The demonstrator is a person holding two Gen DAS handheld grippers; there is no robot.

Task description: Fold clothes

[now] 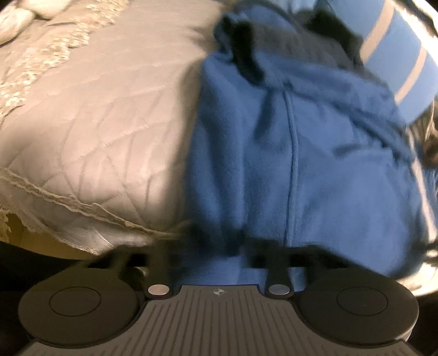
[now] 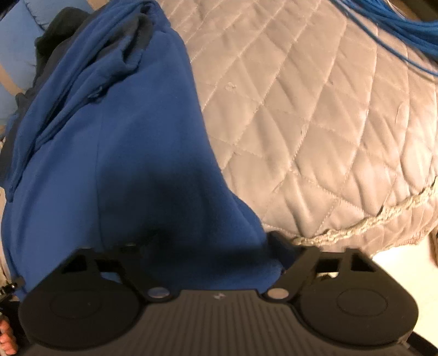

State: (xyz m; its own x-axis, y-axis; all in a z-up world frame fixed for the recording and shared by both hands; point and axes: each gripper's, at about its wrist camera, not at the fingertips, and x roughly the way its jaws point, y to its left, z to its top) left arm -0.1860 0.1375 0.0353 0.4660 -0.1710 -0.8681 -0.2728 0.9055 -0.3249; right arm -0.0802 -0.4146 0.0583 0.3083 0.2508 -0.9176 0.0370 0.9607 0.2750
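Left gripper: jaws buried in cloth, apparently pinching the near hem of the blue fleece garment; right gripper: likewise; we judge the garment's long axis runs straight away across the quilted bed; both equally near.

Beige quilted bedspread with diamond stitching across the whole bed, lace-like embroidered band running along it toward the far left in the left wrist view. Frayed braided trim at the bedspread's edge in the right wrist view, pale floor just below it. White pillows blurred at top left in the left wrist view; bundle of blue strands hanging across the top right in the right wrist view, too blurred to identify.
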